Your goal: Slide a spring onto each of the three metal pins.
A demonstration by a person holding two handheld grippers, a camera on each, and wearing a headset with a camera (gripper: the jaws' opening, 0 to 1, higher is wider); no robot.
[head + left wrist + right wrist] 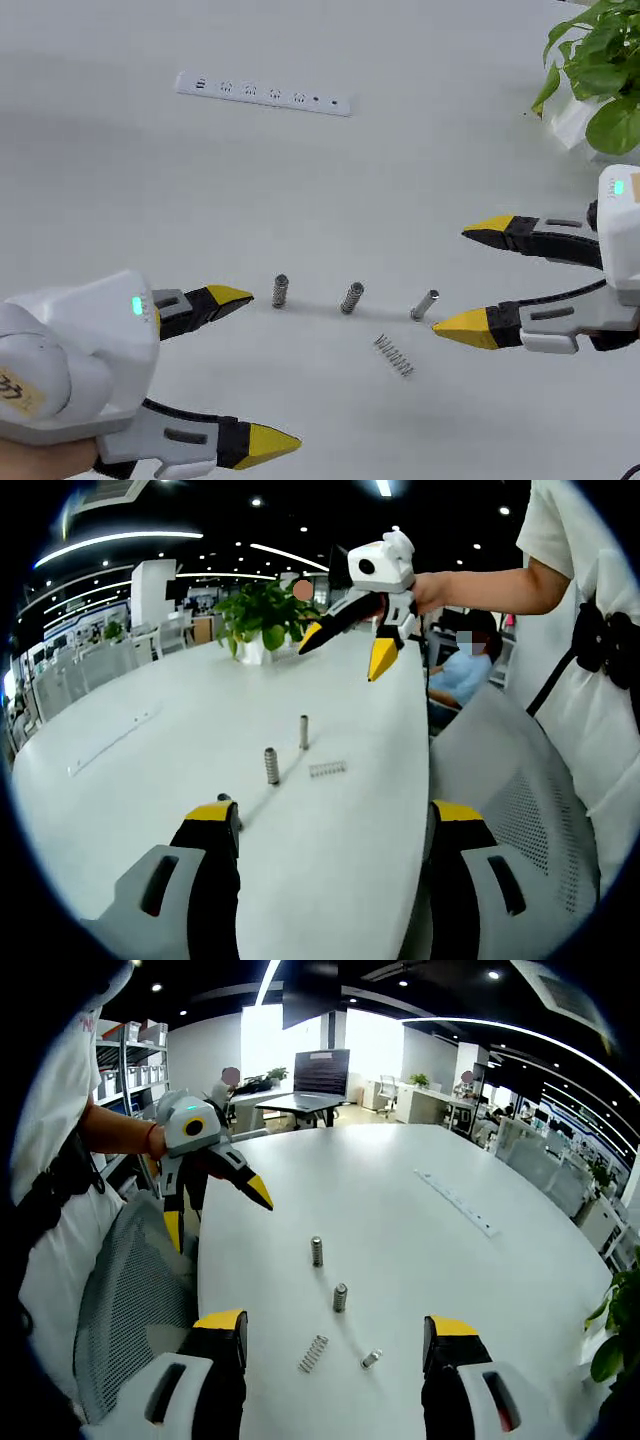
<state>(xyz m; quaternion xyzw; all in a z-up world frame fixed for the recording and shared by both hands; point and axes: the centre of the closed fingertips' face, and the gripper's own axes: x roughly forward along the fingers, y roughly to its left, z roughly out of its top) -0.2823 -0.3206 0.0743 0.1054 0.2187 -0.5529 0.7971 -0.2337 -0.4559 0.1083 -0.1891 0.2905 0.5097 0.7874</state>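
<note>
Head view: left gripper (274, 368), right gripper (450, 282), fingers wide apart, empty; spring (393, 355) loose.

Bright, even, overhead-lit; sharp in the middle, warped toward the edges.
Lit from ceiling strips (120, 538) and spotlights (258, 500), glaring white against a dark ceiling (200, 990) in both gripper views. Washes the white tabletop (300, 190) pale grey in the head view, leaving only faint, short shadows beside the pins (351, 297) and the loose spring (393, 355). Bows the table edge strongly in the fisheye views; slightly softens the far desks (300, 1102).
</note>
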